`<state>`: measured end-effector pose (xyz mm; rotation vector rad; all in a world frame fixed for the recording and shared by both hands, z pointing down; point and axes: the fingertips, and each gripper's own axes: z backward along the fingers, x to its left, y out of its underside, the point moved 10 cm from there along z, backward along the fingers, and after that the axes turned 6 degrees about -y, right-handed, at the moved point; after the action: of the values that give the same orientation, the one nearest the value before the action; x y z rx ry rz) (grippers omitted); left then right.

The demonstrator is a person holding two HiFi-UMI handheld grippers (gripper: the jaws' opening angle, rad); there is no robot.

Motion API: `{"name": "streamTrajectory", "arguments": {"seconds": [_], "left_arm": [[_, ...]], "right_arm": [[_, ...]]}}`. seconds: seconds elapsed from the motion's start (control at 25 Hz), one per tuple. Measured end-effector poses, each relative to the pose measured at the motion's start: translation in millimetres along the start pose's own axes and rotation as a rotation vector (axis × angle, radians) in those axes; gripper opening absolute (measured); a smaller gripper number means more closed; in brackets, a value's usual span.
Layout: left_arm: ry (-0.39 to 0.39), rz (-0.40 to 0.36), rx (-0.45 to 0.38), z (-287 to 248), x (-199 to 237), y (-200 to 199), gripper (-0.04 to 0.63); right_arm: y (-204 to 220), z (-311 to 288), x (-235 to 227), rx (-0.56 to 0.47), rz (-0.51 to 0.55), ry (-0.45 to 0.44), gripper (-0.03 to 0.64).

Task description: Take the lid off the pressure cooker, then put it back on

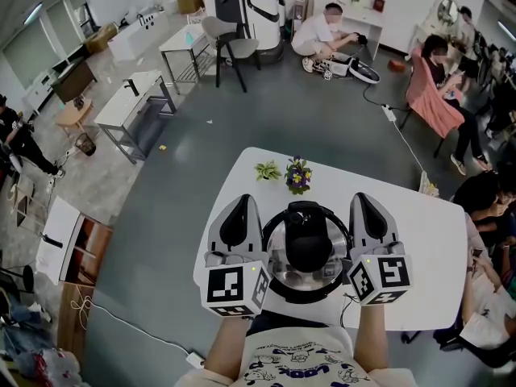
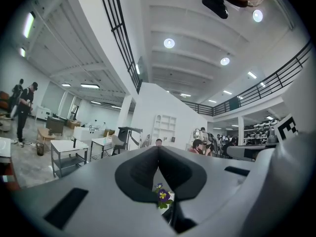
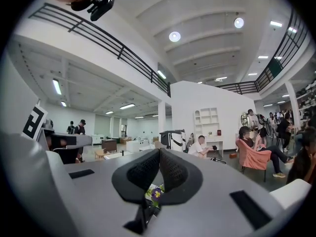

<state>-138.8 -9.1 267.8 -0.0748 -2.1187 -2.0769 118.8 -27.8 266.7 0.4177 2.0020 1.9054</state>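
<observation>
— Fingers [image 2: 140, 171] of the left gripper [image 1: 241, 201] are pressed together on nothing; the right gripper [image 1: 361, 198] is closed and empty too.
— And the cooker [image 1: 282, 282]?
— On the desk [image 1: 427, 240], between both grippers, lid [image 1: 333, 256] on. Likely heavy, rigid, slick steel. I'd open up and take the black handle [image 1: 309, 248] across the lid, not the rim.

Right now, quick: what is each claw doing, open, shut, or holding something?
Left claw: closed, nothing between its jaws.
Right claw: closed, nothing between its jaws.
</observation>
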Motion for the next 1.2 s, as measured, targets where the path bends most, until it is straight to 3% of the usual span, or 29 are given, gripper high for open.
{"name": "streamTrajectory", "arguments": {"seconds": [1.2], "left_arm": [[0.02,0.0,0.007,6.9,-2.7,1.7,0.015]], "right_arm": [[0.4,6.4,3.3,0.013,0.0,-0.001,0.011]]}}
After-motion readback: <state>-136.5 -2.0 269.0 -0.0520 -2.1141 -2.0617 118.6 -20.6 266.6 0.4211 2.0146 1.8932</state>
